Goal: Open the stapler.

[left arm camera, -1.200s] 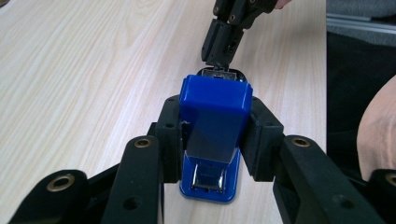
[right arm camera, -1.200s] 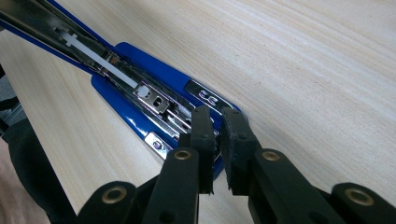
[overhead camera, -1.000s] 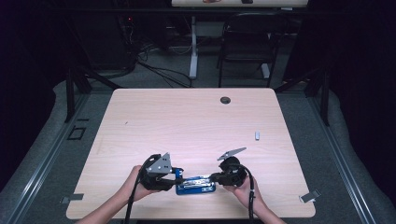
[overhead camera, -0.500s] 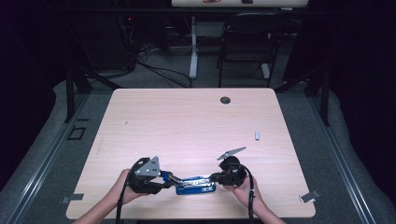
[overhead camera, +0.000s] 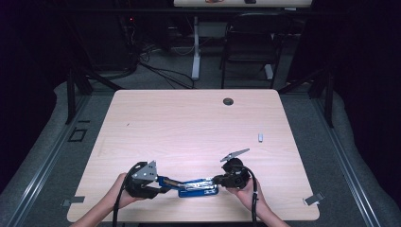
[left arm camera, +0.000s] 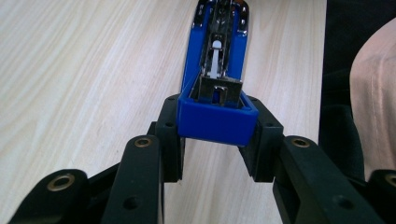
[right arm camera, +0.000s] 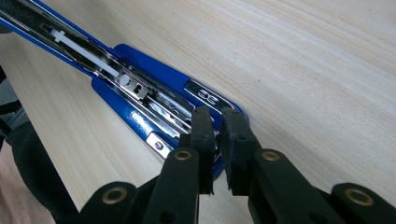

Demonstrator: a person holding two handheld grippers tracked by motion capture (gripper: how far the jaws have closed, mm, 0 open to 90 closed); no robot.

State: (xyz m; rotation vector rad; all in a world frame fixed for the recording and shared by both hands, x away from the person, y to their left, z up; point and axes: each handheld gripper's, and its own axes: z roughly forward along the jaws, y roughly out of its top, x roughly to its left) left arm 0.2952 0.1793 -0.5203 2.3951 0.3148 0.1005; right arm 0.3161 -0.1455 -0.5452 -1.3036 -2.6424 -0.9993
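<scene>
Since the earlier frame the left gripper (overhead camera: 158, 185) has drawn leftward and a little lower, swinging the blue stapler's (overhead camera: 189, 185) top arm farther open. Its fingers (left arm camera: 169, 135) are clamped on the rear end of that blue arm, seen in the left gripper view. The stapler lies near the front edge of the worktop (overhead camera: 189, 123), opened out flat, its chrome staple channel bare. The right gripper (overhead camera: 218, 179) pins the front end, its fingers (right arm camera: 202, 128) nearly together on the metal rail. Opening looks done; loading staples, perhaps the small pale strip (overhead camera: 260, 137) well apart to the right, and closing seem left.
</scene>
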